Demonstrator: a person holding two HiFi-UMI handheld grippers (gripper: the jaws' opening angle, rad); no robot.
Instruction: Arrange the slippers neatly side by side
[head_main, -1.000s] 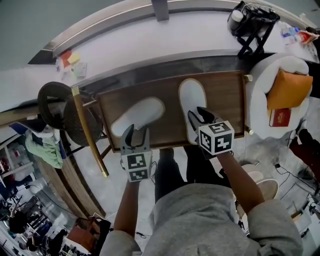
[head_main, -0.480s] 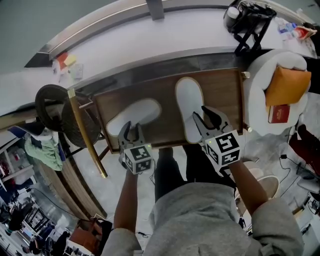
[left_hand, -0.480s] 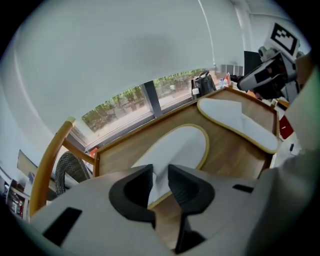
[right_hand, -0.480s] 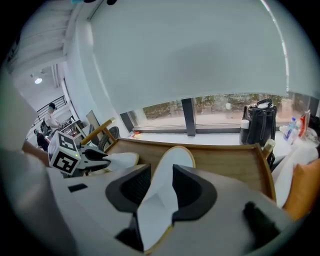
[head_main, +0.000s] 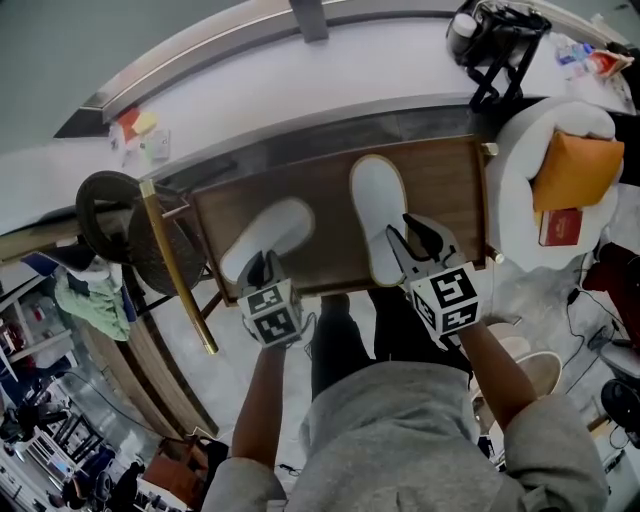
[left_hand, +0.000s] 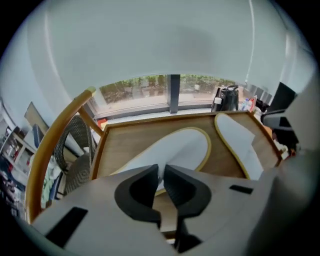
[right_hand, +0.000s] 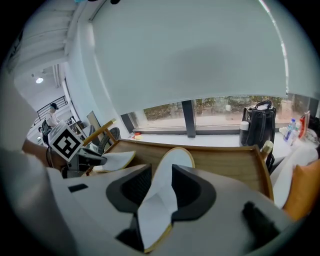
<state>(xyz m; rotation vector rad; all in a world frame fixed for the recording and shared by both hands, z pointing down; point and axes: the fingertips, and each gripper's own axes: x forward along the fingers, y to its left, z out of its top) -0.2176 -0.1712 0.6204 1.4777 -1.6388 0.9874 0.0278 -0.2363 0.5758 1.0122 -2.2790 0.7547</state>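
Two white slippers with yellow edging lie on the wooden table (head_main: 330, 225). The left slipper (head_main: 268, 235) lies at a slant, and my left gripper (head_main: 263, 272) sits at its near end. In the left gripper view that gripper's (left_hand: 161, 172) jaws are closing and stand almost together, pinching the left slipper's (left_hand: 175, 150) thin edge. The right slipper (head_main: 377, 210) points straight away from me. My right gripper (head_main: 417, 240) stands open at its near end. In the right gripper view the right slipper (right_hand: 175, 160) runs between the wide jaws of this gripper (right_hand: 161, 172).
A round-backed chair with a gold pole (head_main: 175, 265) stands left of the table. A white armchair with an orange cushion (head_main: 575, 170) is at the right. A black bag (head_main: 497, 45) sits on the window ledge behind. The table has a raised rim (right_hand: 235, 152).
My left gripper has moved forward onto the near end of the left slipper and its jaws have come nearly together. The right gripper has shifted slightly right and stays wide.
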